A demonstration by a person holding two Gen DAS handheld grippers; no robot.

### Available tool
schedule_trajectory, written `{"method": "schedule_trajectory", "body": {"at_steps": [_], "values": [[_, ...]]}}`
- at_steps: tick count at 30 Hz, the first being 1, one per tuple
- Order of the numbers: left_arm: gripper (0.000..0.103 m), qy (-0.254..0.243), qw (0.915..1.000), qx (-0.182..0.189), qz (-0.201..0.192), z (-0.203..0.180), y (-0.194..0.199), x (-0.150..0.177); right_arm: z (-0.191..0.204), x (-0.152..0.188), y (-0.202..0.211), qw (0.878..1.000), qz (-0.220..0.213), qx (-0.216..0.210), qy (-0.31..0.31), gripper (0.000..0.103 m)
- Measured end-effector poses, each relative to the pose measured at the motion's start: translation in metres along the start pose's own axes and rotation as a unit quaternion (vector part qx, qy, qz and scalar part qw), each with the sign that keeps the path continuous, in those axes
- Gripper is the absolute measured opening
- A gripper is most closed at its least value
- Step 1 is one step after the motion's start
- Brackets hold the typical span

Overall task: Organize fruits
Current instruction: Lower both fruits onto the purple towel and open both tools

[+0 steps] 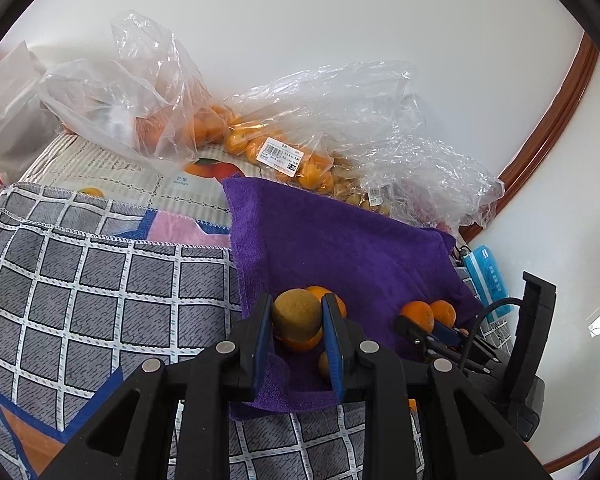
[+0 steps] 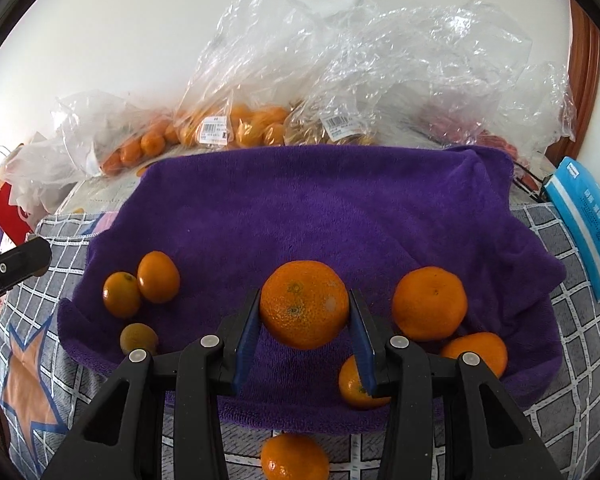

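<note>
Orange fruit is what both grippers carry. The right gripper is clamped on a large mandarin, its blue pads pressed against both sides; the skin is bright and dimpled, with two dark scars and a pale spot. The left gripper is closed on a small dull fruit, yellowish brown and matte, far duller than the orange ones around it.

Counting from the right wrist view, seven loose fruits lie around the held mandarin. Two big mandarins sit to the right of the jaws, one level with the fingertips and one nearer the camera. A fourth lies partly behind the right finger, and a fifth lies below the gripper body, off the towel. To the left are two small oval orange fruits touching each other, and a duller greenish one closer in. In the left wrist view more orange fruit shows behind and under the held one, though how many I cannot tell.

Everything rests on a purple towel spread over a grey checked cloth with white grid lines. Beyond the towel, at least three clear plastic bags with price labels hold more orange fruit. A blue packet lies to the far right. Behind is a plain white wall with a brown wooden trim.
</note>
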State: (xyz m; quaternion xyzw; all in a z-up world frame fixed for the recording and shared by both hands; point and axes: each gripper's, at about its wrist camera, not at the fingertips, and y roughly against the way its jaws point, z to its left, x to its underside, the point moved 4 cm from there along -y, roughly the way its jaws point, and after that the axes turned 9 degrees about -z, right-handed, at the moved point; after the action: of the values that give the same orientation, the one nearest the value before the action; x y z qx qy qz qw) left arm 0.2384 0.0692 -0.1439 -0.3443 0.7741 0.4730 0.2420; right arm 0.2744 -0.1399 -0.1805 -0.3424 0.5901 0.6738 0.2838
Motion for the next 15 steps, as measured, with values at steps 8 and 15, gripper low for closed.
{"method": "schedule_trajectory", "body": {"at_steps": [8, 15], "values": [[0.024, -0.003, 0.9999, 0.008, 0.012, -0.008, -0.007, 0.006, 0.005, 0.005, 0.001, 1.0, 0.004, -0.005, 0.025, 0.043], [0.024, -0.003, 0.9991, 0.024, 0.034, -0.021, -0.02, 0.013, 0.0, -0.001, 0.018, 1.0, -0.02, -0.003, 0.022, 0.045]]}}
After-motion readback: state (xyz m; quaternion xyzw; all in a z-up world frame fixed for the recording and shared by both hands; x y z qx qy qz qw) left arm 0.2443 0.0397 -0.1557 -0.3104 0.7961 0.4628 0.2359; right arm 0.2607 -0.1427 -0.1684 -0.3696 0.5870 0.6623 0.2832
